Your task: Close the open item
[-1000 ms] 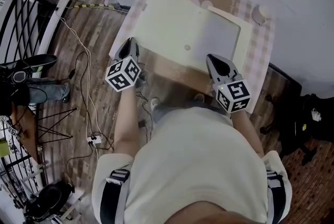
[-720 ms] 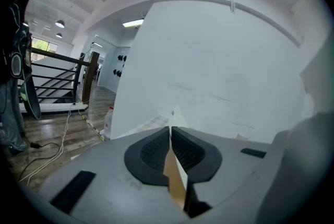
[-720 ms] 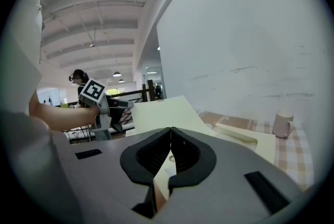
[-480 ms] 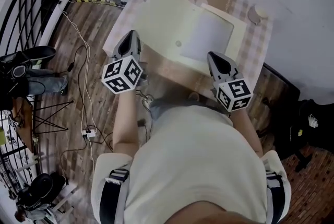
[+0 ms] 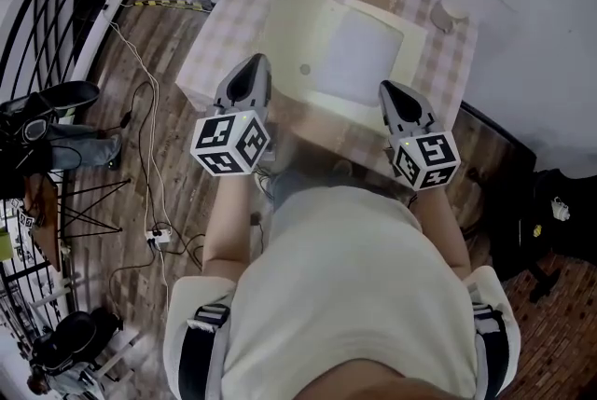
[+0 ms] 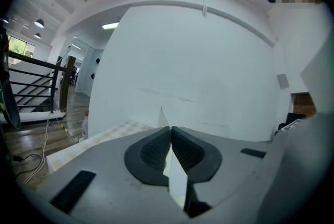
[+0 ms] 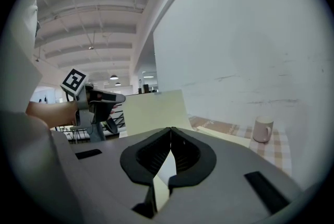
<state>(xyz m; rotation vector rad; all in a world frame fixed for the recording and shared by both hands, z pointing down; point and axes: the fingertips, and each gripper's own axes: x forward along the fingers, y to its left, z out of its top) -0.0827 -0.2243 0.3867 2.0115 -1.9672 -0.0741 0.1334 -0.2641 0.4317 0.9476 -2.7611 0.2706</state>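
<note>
In the head view a cream folder [image 5: 303, 25] lies open across the middle of the checked table [image 5: 229, 25], its left cover tilted up off the cloth. The left gripper [image 5: 254, 64] meets that cover's near edge, and the right gripper [image 5: 388, 92] meets the folder's near right edge. Only the left gripper view shows its jaws pressed together on the thin cover. The right gripper view shows its own jaws pinching a cream sheet edge, the raised cover ahead, and a mug [image 7: 262, 129] at the table's far right corner.
</note>
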